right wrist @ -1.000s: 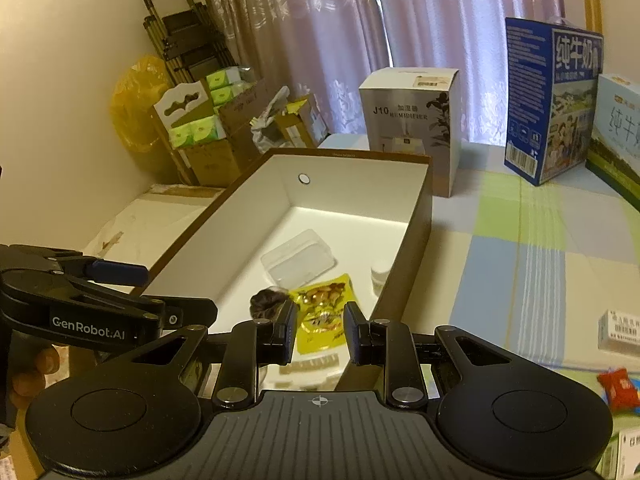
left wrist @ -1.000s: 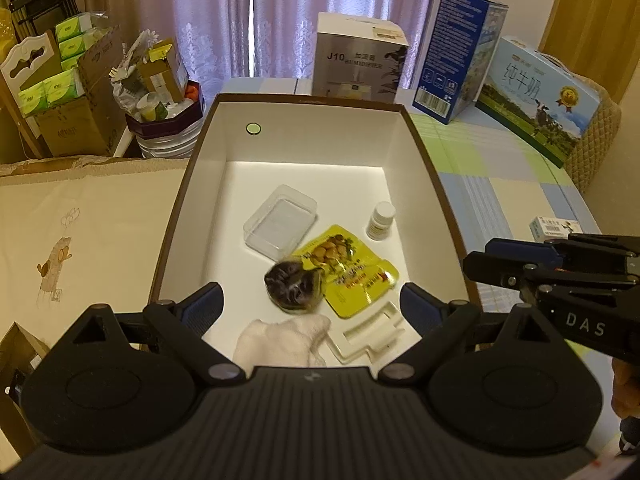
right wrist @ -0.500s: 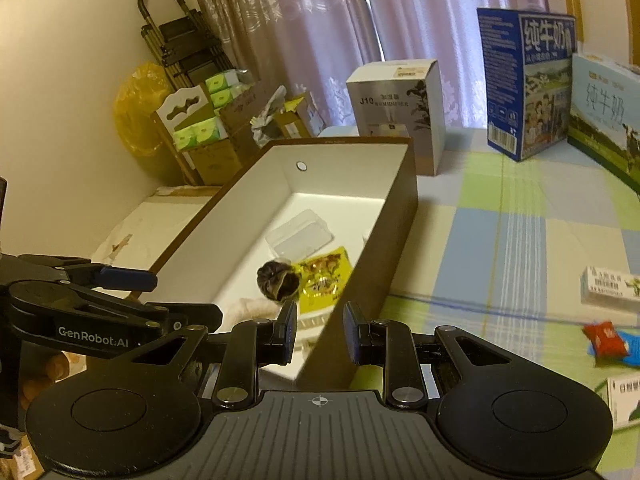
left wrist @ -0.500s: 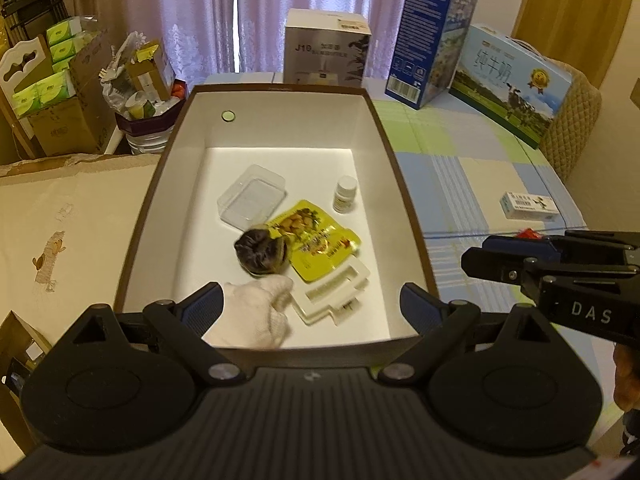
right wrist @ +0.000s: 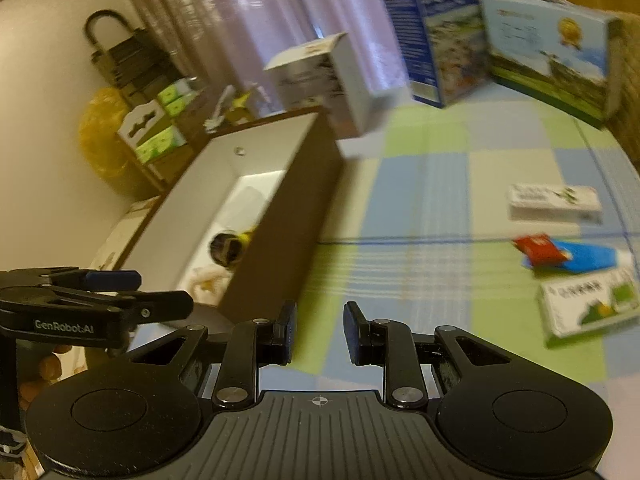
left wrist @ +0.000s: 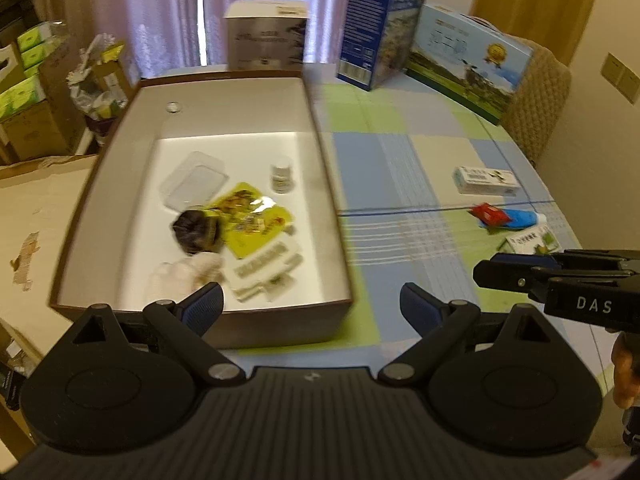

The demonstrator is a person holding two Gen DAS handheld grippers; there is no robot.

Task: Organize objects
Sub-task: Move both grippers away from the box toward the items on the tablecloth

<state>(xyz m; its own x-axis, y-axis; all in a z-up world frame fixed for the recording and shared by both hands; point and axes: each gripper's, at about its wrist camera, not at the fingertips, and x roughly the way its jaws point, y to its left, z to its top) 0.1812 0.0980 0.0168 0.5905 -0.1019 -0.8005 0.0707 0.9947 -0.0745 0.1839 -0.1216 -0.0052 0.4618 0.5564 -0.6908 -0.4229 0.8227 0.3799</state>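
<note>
A brown box with a white inside [left wrist: 324, 148] [right wrist: 288, 216] holds a clear plastic tray [left wrist: 194, 178], a small white bottle [left wrist: 282, 174], a yellow snack pouch [left wrist: 252, 216], a dark round packet [left wrist: 196, 230], a white cloth [left wrist: 184, 276] and a white plastic piece [left wrist: 264, 268]. On the checked cloth to its right lie a white carton [left wrist: 486, 180] [right wrist: 554, 202], a red packet [left wrist: 490, 214] [right wrist: 540, 248] on a blue tube [left wrist: 520, 216] [right wrist: 588, 256], and a green-and-white carton [left wrist: 530, 240] [right wrist: 588, 304]. My left gripper [left wrist: 310, 304] is open and empty at the box's near wall. My right gripper [right wrist: 318, 330] stands narrowly open and empty over the cloth.
A white humidifier box [left wrist: 266, 40], a blue milk carton [left wrist: 380, 24] and a light-blue gift box [left wrist: 468, 56] stand at the table's back. Cardboard boxes with green packs [left wrist: 24, 92] crowd the left. A woven chair back [left wrist: 536, 100] is at the right.
Both grippers have swung right and back from the box, so the loose items on the cloth have come into view. The left gripper now sits at the box's near wall. Jaws unchanged.
</note>
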